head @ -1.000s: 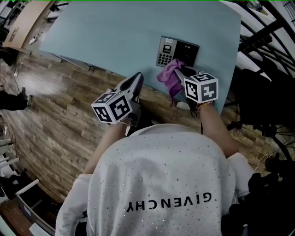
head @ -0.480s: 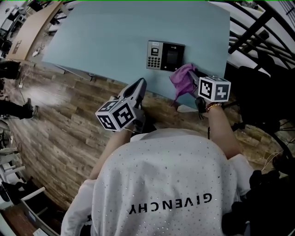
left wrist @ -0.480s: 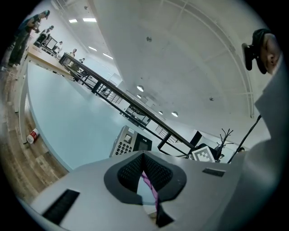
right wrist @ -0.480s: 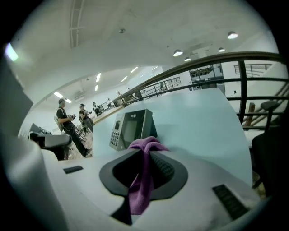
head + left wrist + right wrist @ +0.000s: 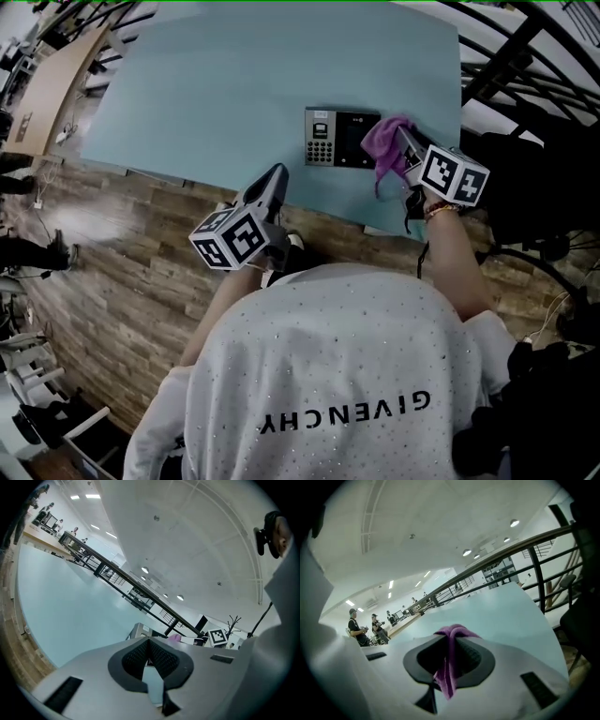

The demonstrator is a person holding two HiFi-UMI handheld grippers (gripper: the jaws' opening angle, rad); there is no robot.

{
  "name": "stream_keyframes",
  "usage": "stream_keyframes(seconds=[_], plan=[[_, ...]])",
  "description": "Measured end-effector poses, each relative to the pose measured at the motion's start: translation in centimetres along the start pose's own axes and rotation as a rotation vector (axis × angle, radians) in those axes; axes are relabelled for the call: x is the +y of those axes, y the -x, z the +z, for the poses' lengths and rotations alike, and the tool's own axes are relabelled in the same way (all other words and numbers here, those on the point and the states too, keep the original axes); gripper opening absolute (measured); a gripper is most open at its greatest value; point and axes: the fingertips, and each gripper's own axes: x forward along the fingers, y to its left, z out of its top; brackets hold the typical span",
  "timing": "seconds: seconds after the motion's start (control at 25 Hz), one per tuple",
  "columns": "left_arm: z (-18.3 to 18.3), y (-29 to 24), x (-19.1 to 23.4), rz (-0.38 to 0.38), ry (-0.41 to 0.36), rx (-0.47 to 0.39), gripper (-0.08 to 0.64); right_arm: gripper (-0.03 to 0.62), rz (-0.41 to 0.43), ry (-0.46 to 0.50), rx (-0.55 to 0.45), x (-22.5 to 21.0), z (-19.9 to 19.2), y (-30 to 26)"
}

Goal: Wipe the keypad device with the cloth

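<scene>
Right gripper (image 5: pixel 401 142) has its jaws clamped narrow on the purple cloth (image 5: pixel 385 141), a fold pinched between the pads with the loose end trailing down through the gap in the right gripper view. The cloth sits at the right edge of the keypad device (image 5: pixel 336 138), which is mounted on the pale blue panel (image 5: pixel 234 84), keys to its left and dark screen to its right. Whether the cloth actually presses on the device cannot be told. The wiping step looks to be in hand, at one end of a stroke; the next move would call for dragging the cloth left across screen and keys with steady contact. Left gripper (image 5: pixel 276 176) hangs nearer and to the left, jaws together on nothing, well apart from the device. No container shows anywhere in these views.
</scene>
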Motion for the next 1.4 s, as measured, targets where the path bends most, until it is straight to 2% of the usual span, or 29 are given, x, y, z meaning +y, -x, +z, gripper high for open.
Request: stream_keyframes(seconds=[0.2, 0.36, 0.6, 0.92, 1.04, 1.2, 1.28, 1.4], plan=[[4.1, -1.1, 2.3, -0.056, -0.013, 0.024, 0.0, 0.051, -0.075, -0.066, -0.123, 0.2, 3.8, -1.5], [6.7, -2.0, 4.1, -0.099, -0.033, 0.067, 0.0, 0.049, -0.159, -0.15, -0.163, 0.0, 4.0, -2.1], [7.8, -3.3, 5.4, -0.191, -0.041, 0.141, 0.0, 0.049, -0.264, -0.182, -0.048, 0.0, -1.0, -1.9], [7.8, -5.6, 5.7, -0.291, -0.05, 0.192, 0.0, 0.049, -0.311, -0.223, 0.043, -0.5, -6.1, -0.9], [7.9, -6.0, 6.3, -0.304, -0.044, 0.197, 0.0, 0.049, -0.322, -0.257, 0.06, -0.5, -7.4, -0.6], [7.8, -6.4, 6.6, -0.314, -0.033, 0.209, 0.0, 0.051, -0.356, -0.334, 0.035, -0.6, -8.6, -0.2], [8.0, -6.5, 6.4, -0.324, -0.033, 0.205, 0.0, 0.051, -0.381, -0.321, 0.054, -0.9, -9.1, 0.0], [8.4, -6.4, 6.9, -0.311, -0.034, 0.197, 0.0, 0.051, -0.417, -0.265, 0.134, -1.5, -9.6, 0.1]])
